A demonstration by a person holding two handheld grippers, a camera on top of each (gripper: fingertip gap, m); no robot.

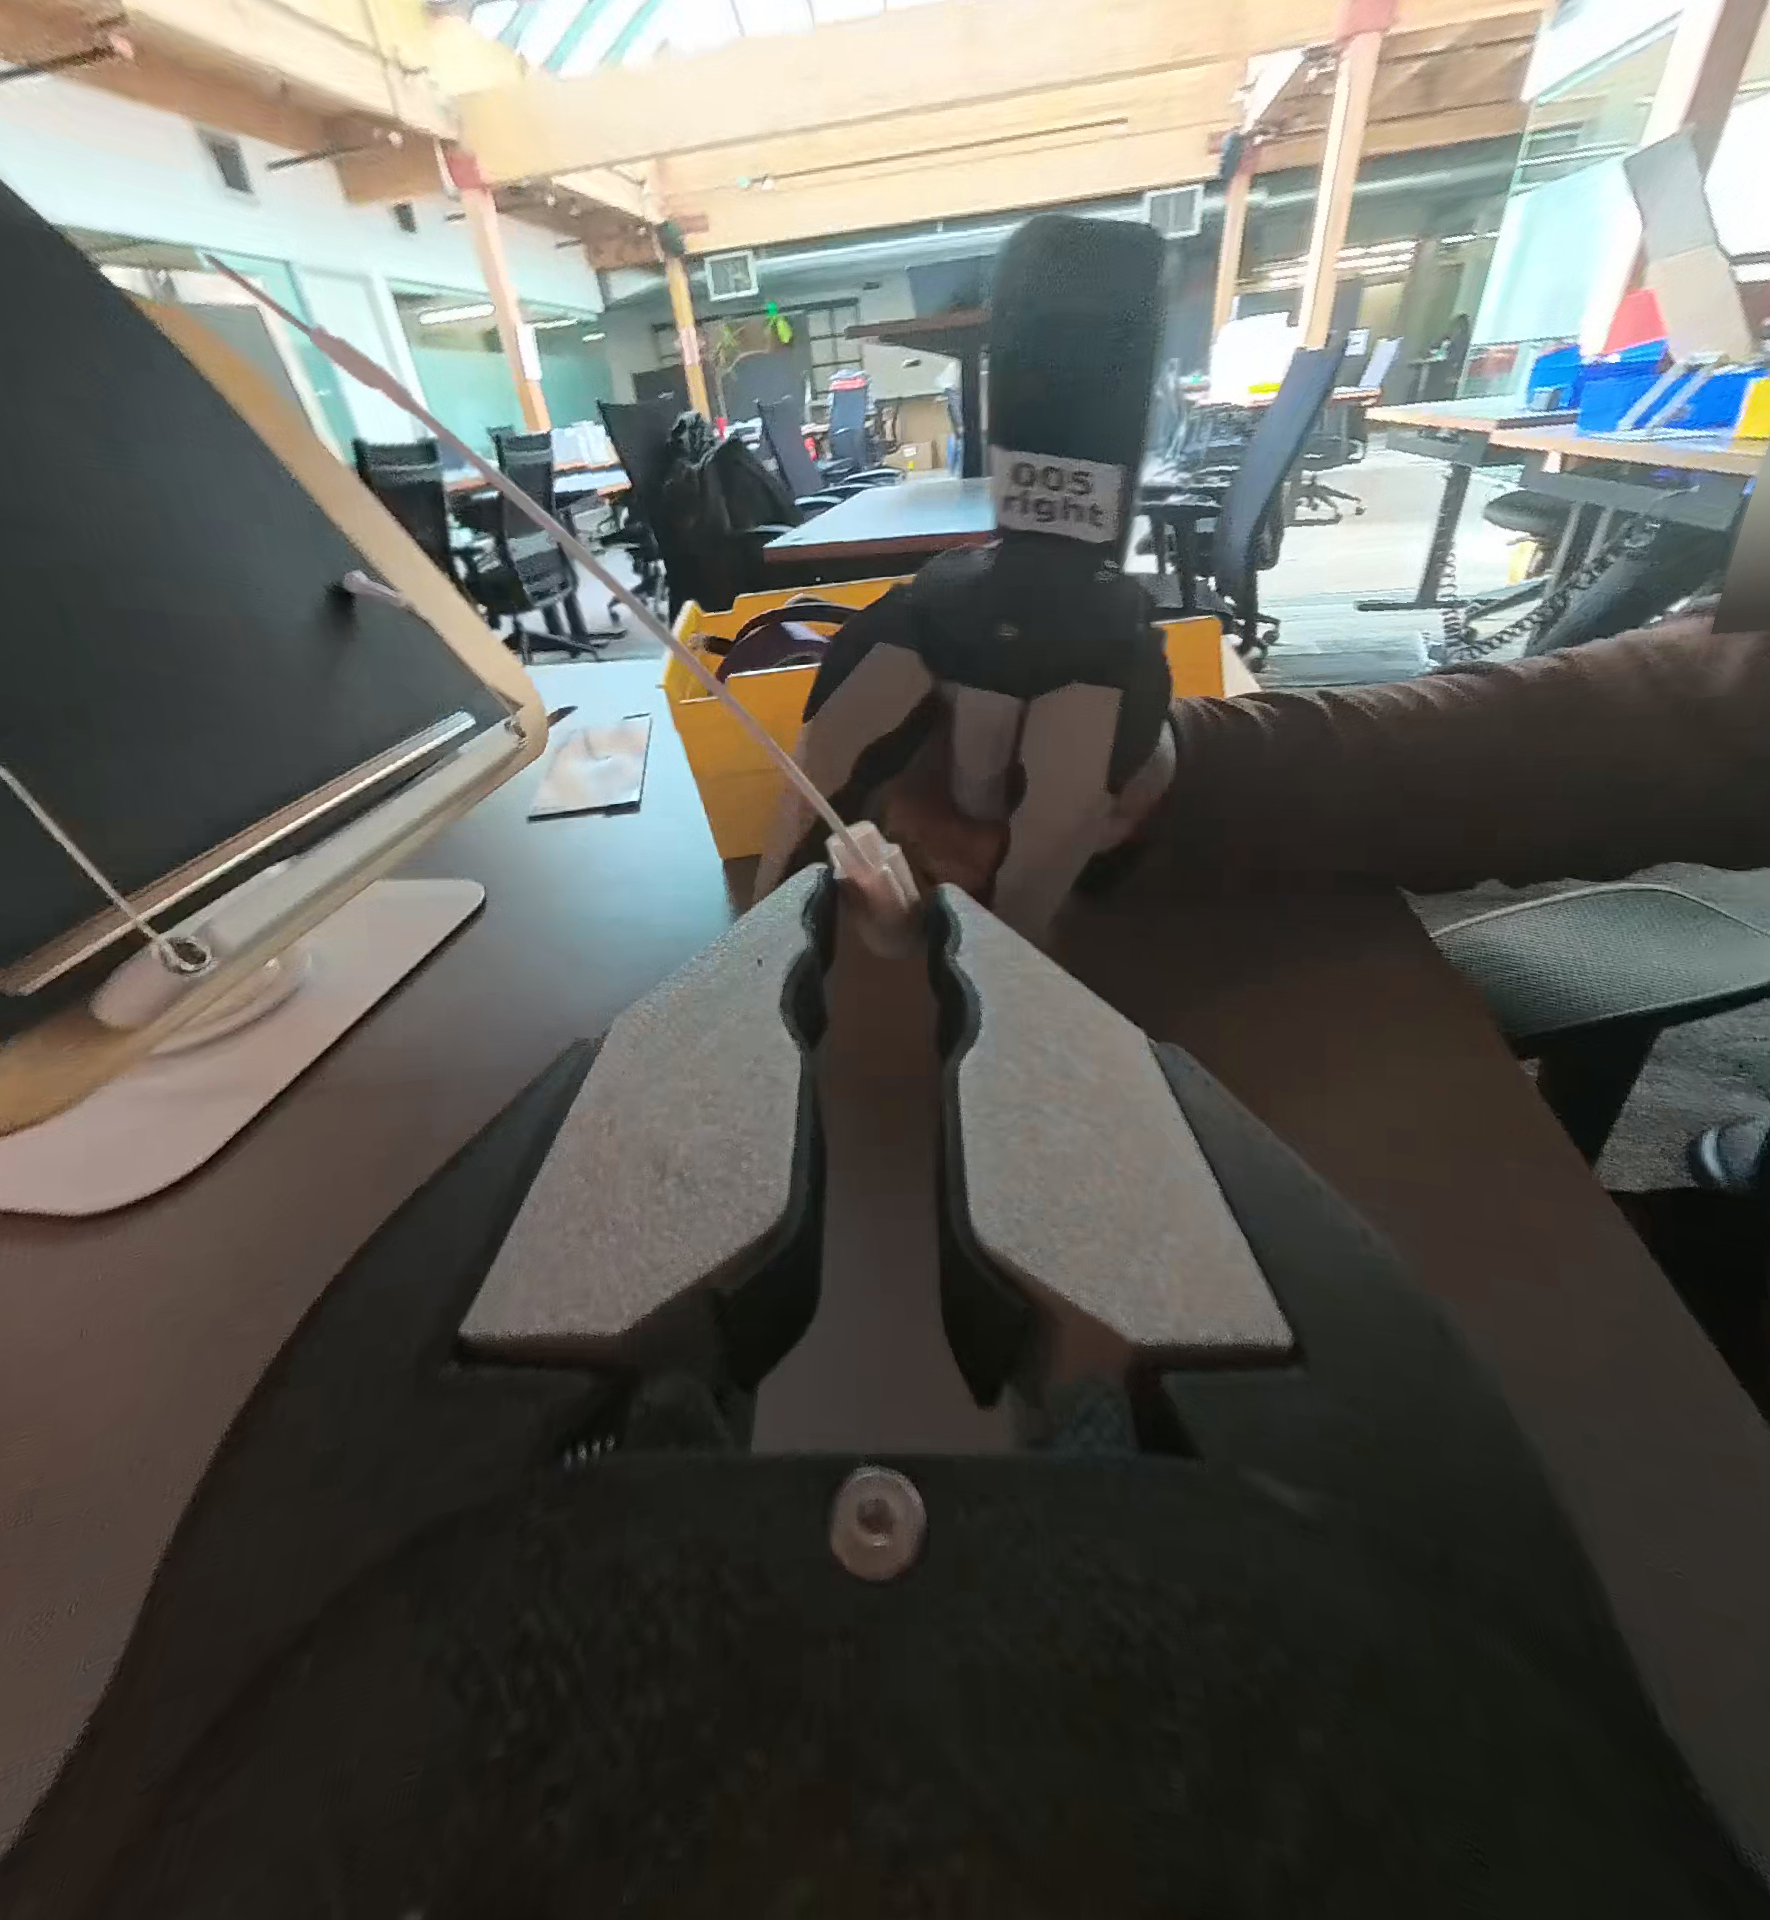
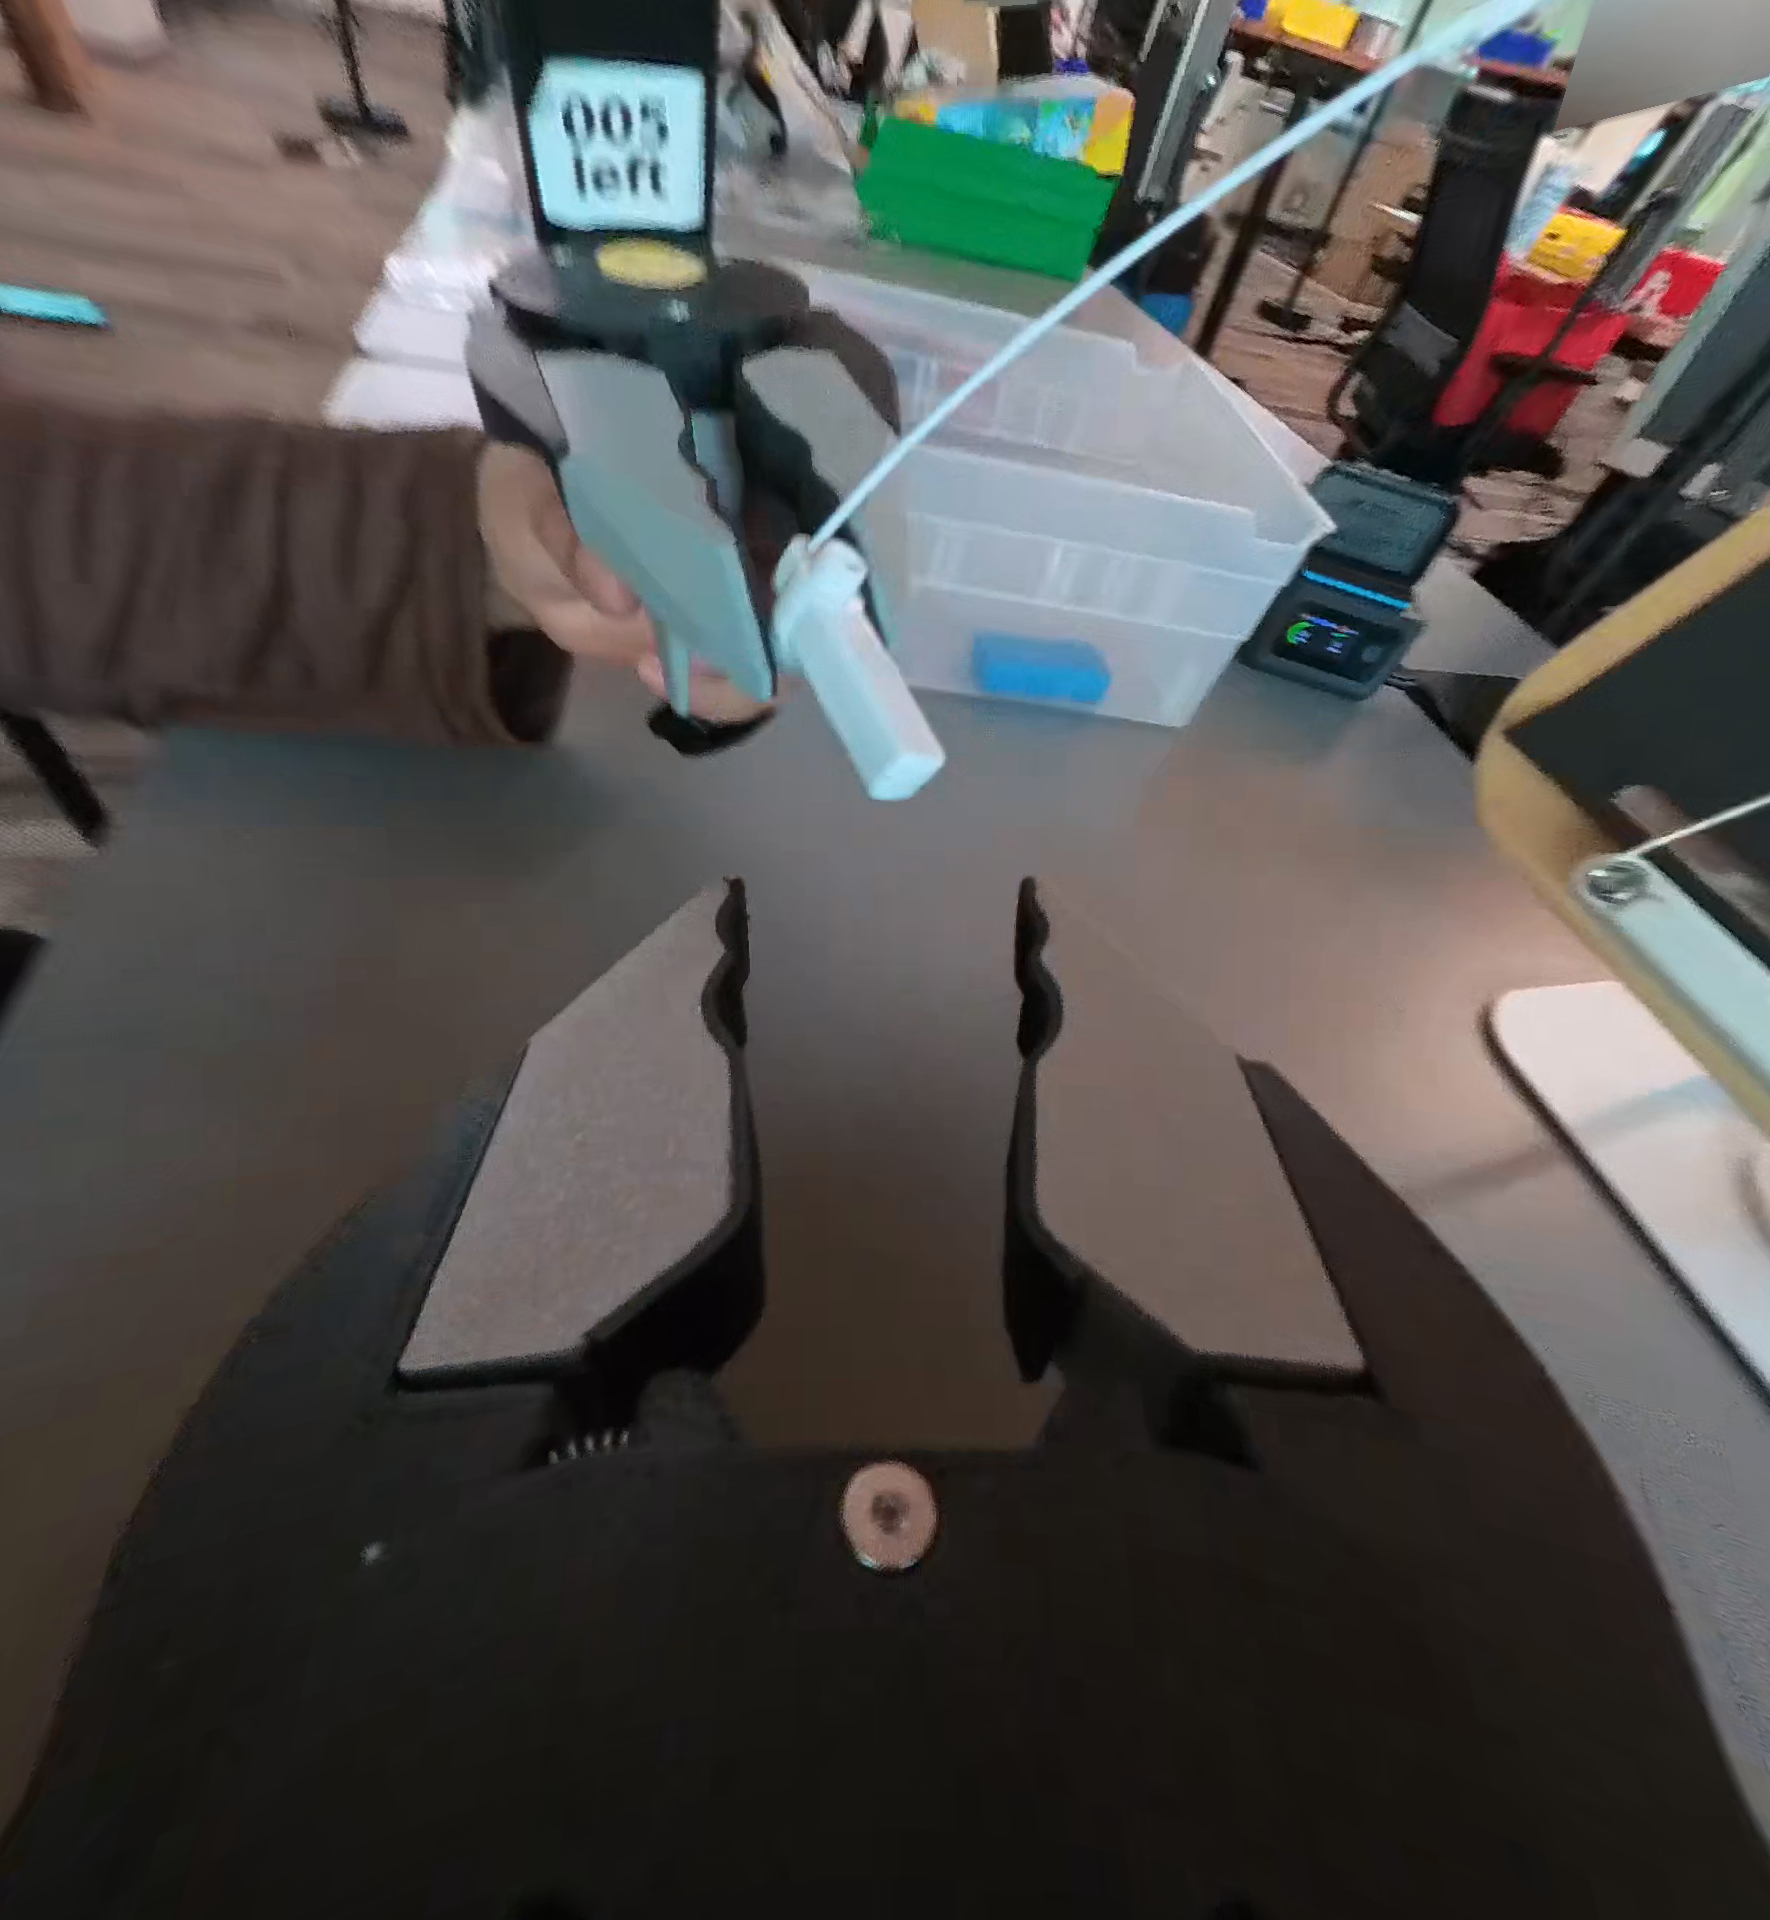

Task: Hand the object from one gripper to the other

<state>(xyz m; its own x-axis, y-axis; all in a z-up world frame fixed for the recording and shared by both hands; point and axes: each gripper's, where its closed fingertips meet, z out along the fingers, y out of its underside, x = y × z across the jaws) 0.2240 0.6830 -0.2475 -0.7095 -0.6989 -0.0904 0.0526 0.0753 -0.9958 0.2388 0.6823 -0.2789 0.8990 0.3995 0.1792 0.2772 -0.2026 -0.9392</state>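
A white plug (image 1: 868, 885) on a thin white cable (image 1: 569, 520) is pinched between the fingertips of my left gripper (image 1: 881, 906), which is shut on it above the dark table (image 1: 569, 935). In the right wrist view the same plug (image 2: 855, 670) sticks out of the left gripper (image 2: 808, 634), pointing down toward me, with the cable (image 2: 1120, 260) running up to the right. My right gripper (image 2: 881, 920) is open and empty, a little below and short of the plug. It faces the left gripper in the left wrist view (image 1: 938, 821), just beyond the plug.
A black screen on a white stand (image 1: 185, 582) is at the left; its edge shows in the right wrist view (image 2: 1639, 727). A yellow bin (image 1: 746, 748) stands behind the grippers. A clear plastic bin (image 2: 1120, 499) and a small black device (image 2: 1343, 613) sit on the table. Brown sleeves (image 1: 1483, 748) hold both grippers. The tips of both grippers are at nearly the same place.
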